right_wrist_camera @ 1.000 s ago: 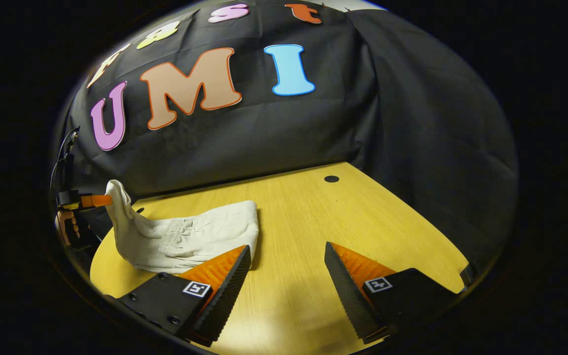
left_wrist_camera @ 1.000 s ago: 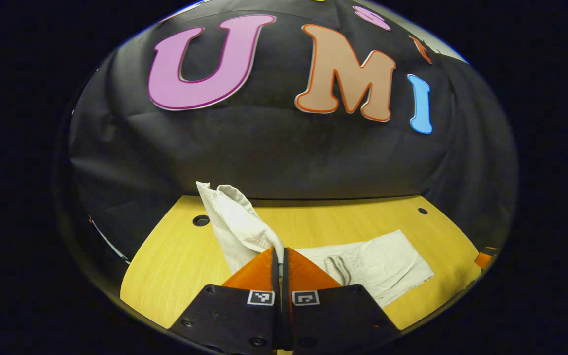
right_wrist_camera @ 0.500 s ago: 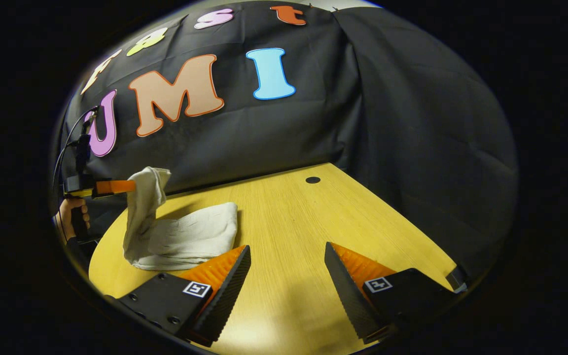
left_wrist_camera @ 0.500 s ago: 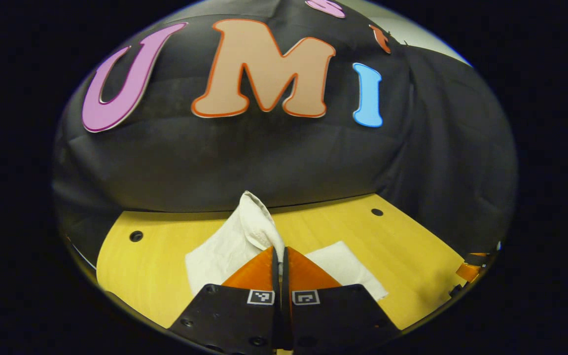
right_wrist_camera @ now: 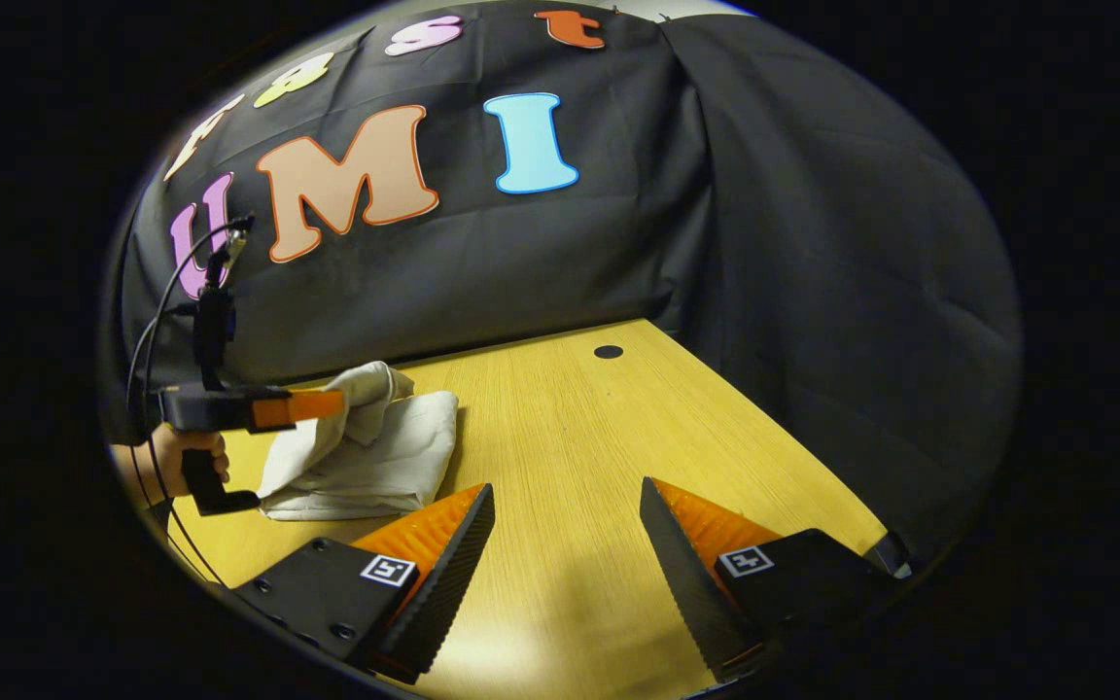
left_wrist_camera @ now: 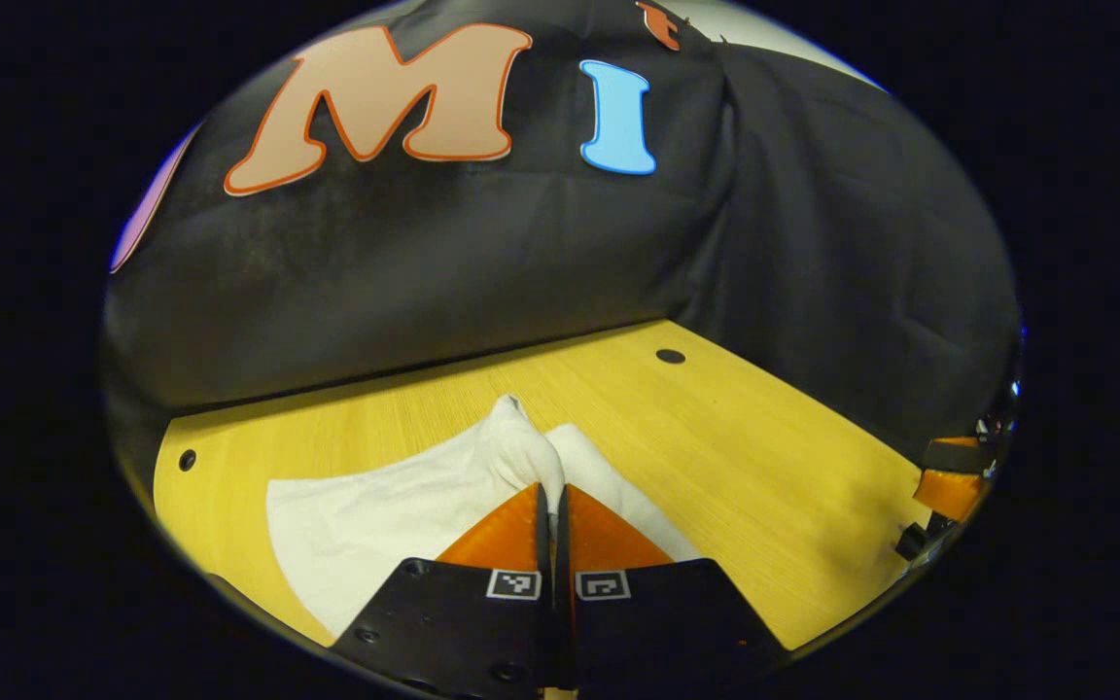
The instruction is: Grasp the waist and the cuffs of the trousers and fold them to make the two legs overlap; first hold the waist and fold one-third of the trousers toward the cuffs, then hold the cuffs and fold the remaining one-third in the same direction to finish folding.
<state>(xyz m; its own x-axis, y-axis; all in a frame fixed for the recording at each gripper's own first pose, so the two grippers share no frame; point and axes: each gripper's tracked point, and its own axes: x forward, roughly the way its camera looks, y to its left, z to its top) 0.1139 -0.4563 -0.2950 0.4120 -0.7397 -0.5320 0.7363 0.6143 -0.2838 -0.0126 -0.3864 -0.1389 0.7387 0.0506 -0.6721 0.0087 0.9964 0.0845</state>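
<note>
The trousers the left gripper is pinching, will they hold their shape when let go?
Probably not: the trousers look floppy, drooping from the left gripper in soft folds. Likely light, since a shut fingertip pinch lifts the flap. It should settle flat onto the table.

One pair of white trousers (right_wrist_camera: 366, 452), folded up on one yellow wooden bench (right_wrist_camera: 579, 437). Two grippers: the left gripper (right_wrist_camera: 332, 404), held by one hand (right_wrist_camera: 179, 452), and the right gripper (right_wrist_camera: 565, 530), two fingers each. The bench has two small round holes (left_wrist_camera: 670, 356) that I can count from the left gripper view.
</note>
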